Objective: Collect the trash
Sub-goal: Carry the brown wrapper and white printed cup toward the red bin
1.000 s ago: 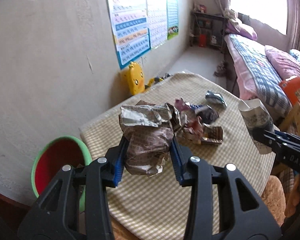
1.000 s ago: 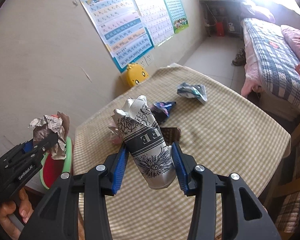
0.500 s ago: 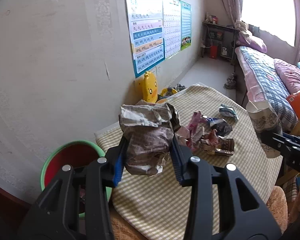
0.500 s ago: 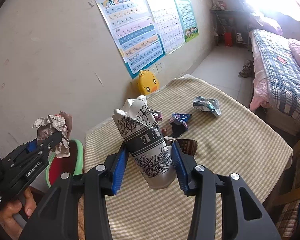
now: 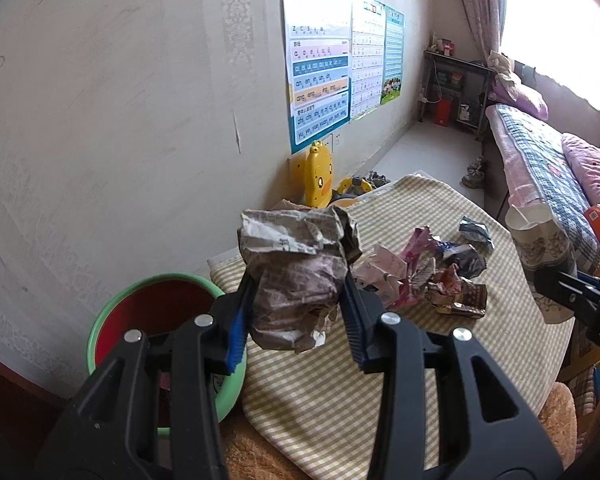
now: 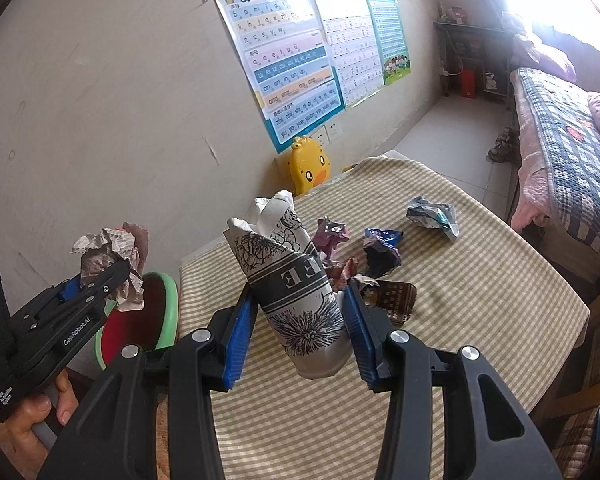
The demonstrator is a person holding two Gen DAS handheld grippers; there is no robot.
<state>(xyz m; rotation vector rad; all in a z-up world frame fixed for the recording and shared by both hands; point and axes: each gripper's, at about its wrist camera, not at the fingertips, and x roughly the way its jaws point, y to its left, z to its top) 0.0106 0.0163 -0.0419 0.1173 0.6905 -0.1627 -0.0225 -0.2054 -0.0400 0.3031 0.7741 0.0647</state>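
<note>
Left gripper (image 5: 296, 316): pads clamped on a paper wad (image 5: 296, 276), held clear above the table (image 5: 380, 400). Right gripper (image 6: 300, 324): pads clamped on a crushed cup (image 6: 296, 288), printed with black flowers, also lifted off the cloth.

Why held so: both pieces are pinched at mid-body, so each hangs free for release over the bin (image 5: 156, 304). The bin, green rim and red inside, sits low at the table's left corner against the wall. Judgement: both loads are in transit toward it; neither is over the opening yet.

Pose: both grippers angle downward and forward, side by side. In the right view the left gripper sits at the far left, near the bin rim, with a hand (image 6: 28, 420) on its handle. The cup is farther from the bin, over the table's near edge.

Remaining trash: wrappers (image 6: 380, 256) clustered mid-table, one foil piece (image 6: 432, 216) apart toward the far side.
</note>
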